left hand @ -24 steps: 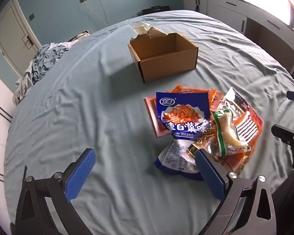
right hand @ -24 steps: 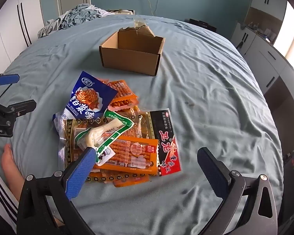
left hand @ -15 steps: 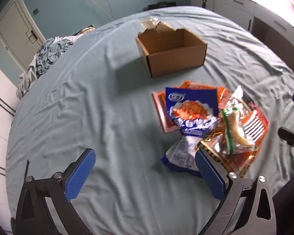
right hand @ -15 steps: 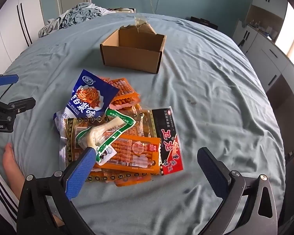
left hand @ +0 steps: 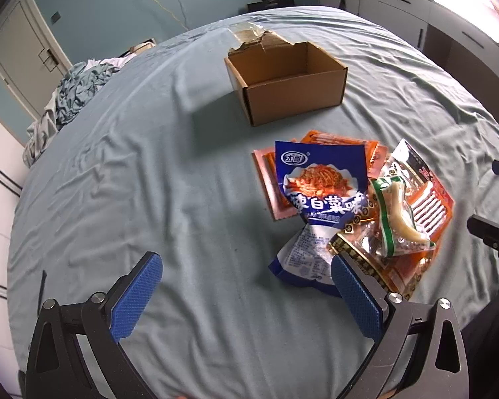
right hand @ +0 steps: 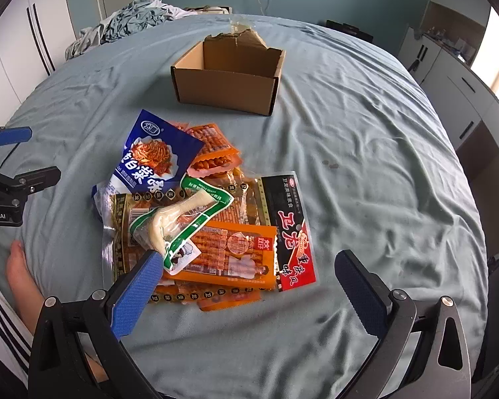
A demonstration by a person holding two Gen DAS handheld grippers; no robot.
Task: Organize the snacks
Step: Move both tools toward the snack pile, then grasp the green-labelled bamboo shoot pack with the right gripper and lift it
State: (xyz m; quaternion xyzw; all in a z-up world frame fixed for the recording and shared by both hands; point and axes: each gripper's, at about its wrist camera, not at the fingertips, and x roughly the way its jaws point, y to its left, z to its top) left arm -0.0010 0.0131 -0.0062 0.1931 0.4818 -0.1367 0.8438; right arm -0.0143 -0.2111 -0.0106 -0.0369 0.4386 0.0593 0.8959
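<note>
both the left gripper [left hand: 244, 294] and right gripper [right hand: 246, 292] hover spread wide and empty over the snack pile [right hand: 203, 216], nothing packed, so next comes picking one packet for the empty cardboard box [right hand: 228, 76] beyond

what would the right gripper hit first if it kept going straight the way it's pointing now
Probably the orange snack packet in the pile, just ahead of the open right gripper, though depth is hard to judge.
</note>
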